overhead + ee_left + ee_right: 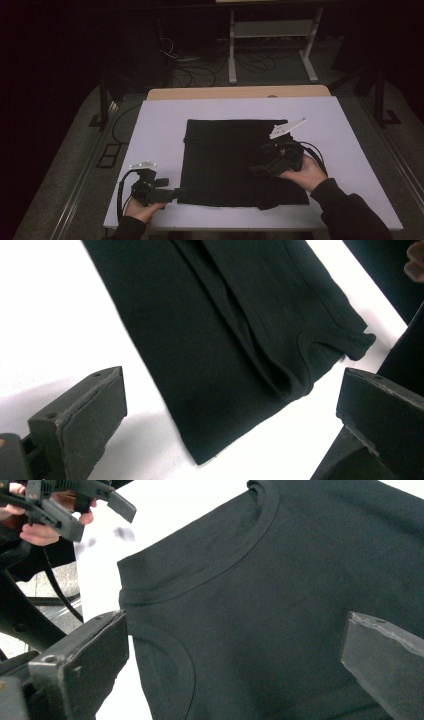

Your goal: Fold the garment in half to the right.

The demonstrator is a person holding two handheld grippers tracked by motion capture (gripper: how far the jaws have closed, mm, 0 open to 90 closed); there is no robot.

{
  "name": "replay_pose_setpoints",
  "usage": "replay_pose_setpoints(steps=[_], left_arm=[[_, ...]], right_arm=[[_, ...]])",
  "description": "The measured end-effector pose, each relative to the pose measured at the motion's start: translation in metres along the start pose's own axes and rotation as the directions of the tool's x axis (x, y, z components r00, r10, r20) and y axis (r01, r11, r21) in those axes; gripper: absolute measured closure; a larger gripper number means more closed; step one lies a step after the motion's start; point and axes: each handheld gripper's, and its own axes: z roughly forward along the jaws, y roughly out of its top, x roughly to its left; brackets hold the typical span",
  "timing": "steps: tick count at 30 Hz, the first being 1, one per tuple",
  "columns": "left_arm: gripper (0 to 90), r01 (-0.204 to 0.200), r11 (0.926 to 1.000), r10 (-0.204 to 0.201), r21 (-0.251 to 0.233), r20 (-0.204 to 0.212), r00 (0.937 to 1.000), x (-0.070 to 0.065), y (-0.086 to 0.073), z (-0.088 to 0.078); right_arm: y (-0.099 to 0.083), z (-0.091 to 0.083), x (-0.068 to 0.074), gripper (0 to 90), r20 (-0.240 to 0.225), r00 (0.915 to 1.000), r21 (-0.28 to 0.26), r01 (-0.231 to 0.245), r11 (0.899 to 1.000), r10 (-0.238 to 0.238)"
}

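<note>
A black T-shirt [225, 160] lies folded flat in the middle of the white table [160, 125]. My left gripper [170, 189] rests low at the garment's near left corner and points at it, jaws open and holding nothing. In the left gripper view the wide-open left gripper [232, 385] frames the T-shirt's [225, 340] folded edge and a curled corner. My right gripper [260, 169] hovers over the shirt's right part, open. The right gripper view shows the right gripper [235, 630] spread above the T-shirt's [280, 605] collar, with the left gripper [95, 497] farther off.
A wooden strip [240, 92] runs along the table's far edge. Behind it, a white metal stand [270, 30] and loose cables [200, 75] sit on the dark floor. Bare white table surrounds the shirt on all sides.
</note>
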Motion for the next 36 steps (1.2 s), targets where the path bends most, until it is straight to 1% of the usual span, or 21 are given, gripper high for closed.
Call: replay_pose_setpoints(steps=[2, 4, 8, 9, 10, 15, 19, 21, 26, 32, 36], left_arm=[[0.0, 0.001, 1.0000, -0.001, 0.003, 0.000, 1.0000, 0.001, 0.000, 0.000], [0.0, 0.012, 0.9999, -0.012, 0.004, 0.001, 0.9999, 0.001, 0.000, 0.001], [0.0, 0.022, 0.9997, -0.022, 0.013, 0.001, 0.9998, 0.002, -0.001, 0.001], [0.0, 0.018, 0.9997, -0.018, 0.018, 0.002, 0.9998, 0.003, -0.001, 0.002], [0.0, 0.027, 0.9994, -0.027, 0.020, 0.002, 0.9996, 0.003, -0.001, 0.002], [0.0, 0.041, 0.9986, -0.041, 0.035, 0.008, 0.9991, 0.004, -0.002, 0.004], [0.0, 0.049, 0.9974, -0.050, 0.052, 0.011, 0.9987, 0.006, -0.002, 0.005], [0.0, 0.065, 0.9960, -0.066, 0.062, 0.011, 0.9978, 0.005, -0.003, 0.006], [0.0, 0.067, 0.9935, -0.068, 0.092, 0.014, 0.9976, 0.004, -0.003, 0.009], [6.3, 0.084, 0.9906, -0.087, 0.108, 0.026, 0.9958, 0.005, -0.004, 0.011], [10.7, 0.095, 0.9891, -0.099, 0.112, 0.026, 0.9948, 0.005, -0.004, 0.012]], right_arm=[[0.006, 0.003, -0.001, 0.0, 0.000, 0.9999, 0.005, 0.011, 1.000, -0.011], [0.012, 0.006, -0.002, 0.0, 0.003, 0.9997, 0.015, 0.024, 1.000, -0.024], [0.021, 0.012, -0.005, 0.0, 0.005, 0.9995, 0.031, 0.031, 0.999, -0.031], [0.023, 0.013, -0.006, 0.0, 0.006, 0.9994, 0.036, 0.034, 0.999, -0.034], [0.025, 0.015, -0.006, 0.0, 0.007, 0.9993, 0.039, 0.036, 0.999, -0.036], [0.034, 0.022, -0.010, 0.0, 0.012, 0.9987, 0.048, 0.048, 0.998, -0.049], [0.042, 0.027, -0.013, 0.0, 0.021, 0.9981, 0.053, 0.058, 0.997, -0.059], [0.046, 0.030, -0.014, 0.0, 0.025, 0.9975, 0.050, 0.064, 0.997, -0.066], [0.056, 0.037, -0.017, 0.0, 0.044, 0.9954, 0.058, 0.083, 0.995, -0.085], [0.069, 0.049, -0.022, 2.0, 0.049, 0.9948, 0.060, 0.086, 0.995, -0.089], [0.077, 0.056, -0.022, 2.7, 0.053, 0.9931, 0.066, 0.100, 0.993, -0.104]])
